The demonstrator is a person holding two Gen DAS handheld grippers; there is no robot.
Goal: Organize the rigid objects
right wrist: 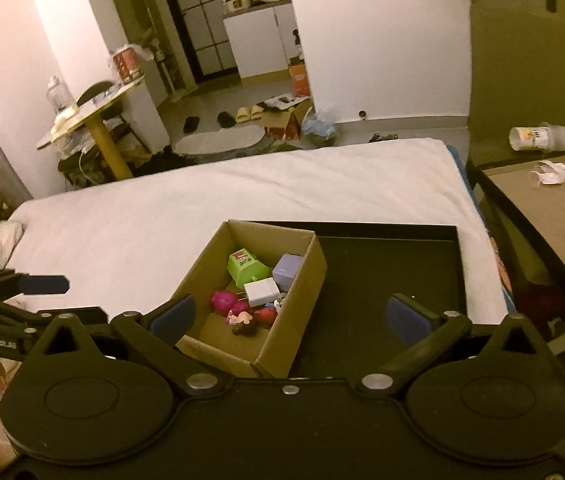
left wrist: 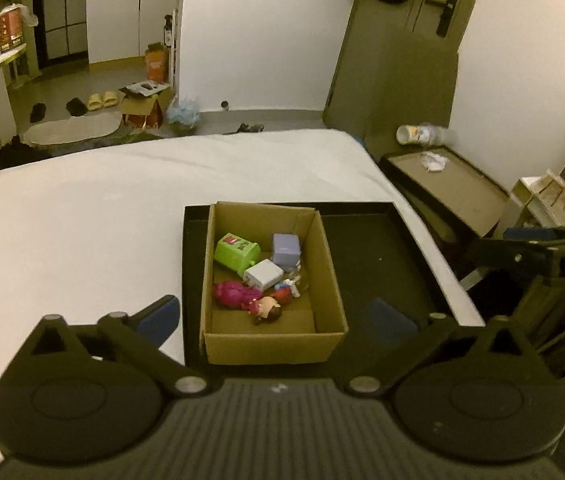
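Step in hand, as judged from the layout: the sorting appears complete or close to it. All small items in view lie inside the cardboard box (left wrist: 272, 276), which stands in the left part of the black tray (left wrist: 382, 260) on the white bed (left wrist: 82, 208). The rest of the tray floor is bare.

Gripper state:
- Left gripper (left wrist: 278, 320): jaws spread wide, nothing between them. It hangs above the near end of the box and touches nothing.
- Right gripper (right wrist: 288, 316): jaws spread wide, nothing between them. It hangs over the near corner of the box and the tray floor.

Box contents:
- green toy bin (left wrist: 237, 251), at the far left;
- lilac cube (left wrist: 286, 249), at the far right;
- white plug (left wrist: 263, 274), just in front of both;
- pink toy (left wrist: 230, 293), at the near left;
- small doll (left wrist: 268, 308), at the near middle;
- a red piece (left wrist: 282, 295), just beside the doll; its kind cannot be told.

Next move: no loose item shows on the bed or the tray, so no further pick is indicated. If an item lies out of view, either gripper is ready to close on it. Otherwise both can be drawn clear.

Surroundings and obstructions:
- The tip of each gripper shows at the edge of the other's view, so the two work close together; keep them apart.
- The box walls stand higher than the items. Any reach inside must come from above.
- A side table (right wrist: 542, 208) stands right of the bed, with a tipped cup (right wrist: 530, 138) at its back and crumpled paper (right wrist: 552, 174) on top. Neither lies in the working path.
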